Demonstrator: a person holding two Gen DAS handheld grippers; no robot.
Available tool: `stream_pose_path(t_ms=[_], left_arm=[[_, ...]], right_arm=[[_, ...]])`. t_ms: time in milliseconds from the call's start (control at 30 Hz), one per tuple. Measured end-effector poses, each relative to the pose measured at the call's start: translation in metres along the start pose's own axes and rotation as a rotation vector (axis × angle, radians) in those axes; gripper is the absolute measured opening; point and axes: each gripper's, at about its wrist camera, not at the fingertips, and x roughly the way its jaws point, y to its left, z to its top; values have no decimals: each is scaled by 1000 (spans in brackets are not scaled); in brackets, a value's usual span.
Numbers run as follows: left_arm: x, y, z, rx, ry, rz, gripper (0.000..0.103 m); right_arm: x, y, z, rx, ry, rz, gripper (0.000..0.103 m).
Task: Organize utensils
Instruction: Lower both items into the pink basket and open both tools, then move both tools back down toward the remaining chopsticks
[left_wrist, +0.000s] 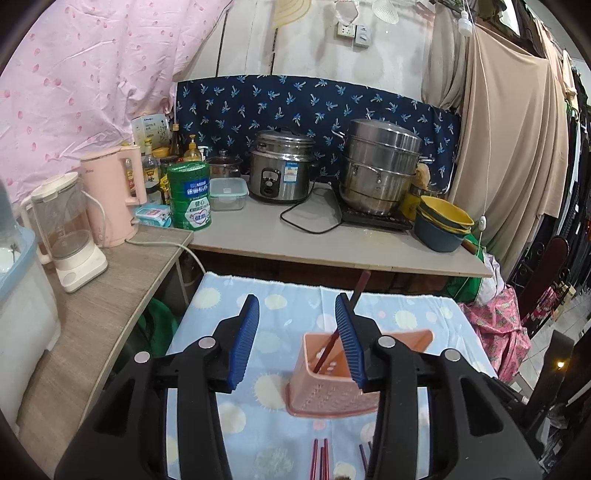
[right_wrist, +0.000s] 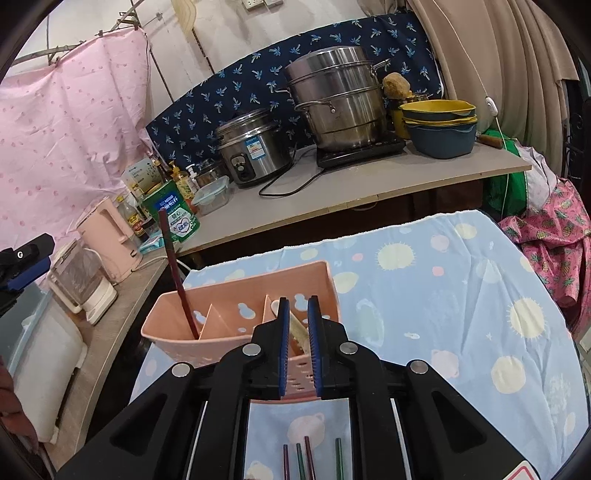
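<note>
Two hand-held grippers — left (left_wrist: 297, 336) wide, right (right_wrist: 298, 345) narrow

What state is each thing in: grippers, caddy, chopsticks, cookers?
Left gripper: open, empty.
Right gripper: nearly shut on a pale utensil.
Pink caddy: upright.
Dark red chopstick: standing in the caddy's left compartment.
Loose chopsticks: lying on the cloth.
Rice cooker: lid on.
Steamer pot: lid on.
</note>
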Motion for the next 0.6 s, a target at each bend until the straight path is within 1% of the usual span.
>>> stream_pose_path(t_ms=[100, 233, 333, 467, 533, 600], left_arm=[[-9, 2, -19, 5, 32, -3, 47], [-18, 3, -56, 15, 104, -12, 48], [-21, 4, -95, 27, 183, -12, 48], [-25, 8, -145, 14, 282, -12, 48], [-27, 9, -171, 10, 336, -16, 48], [-31, 9, -192, 10, 373, -16, 48]], right_arm=[[-16, -4, -17, 23, 18, 7, 12], [-37, -11, -50, 52, 60, 7, 18], [-54, -16, -79, 66, 100, 2, 18], [-74, -24, -119, 74, 154, -16, 18], [-83, -26, -137, 71, 181, -30, 18], [-89, -27, -156, 50, 205, -54, 18]])
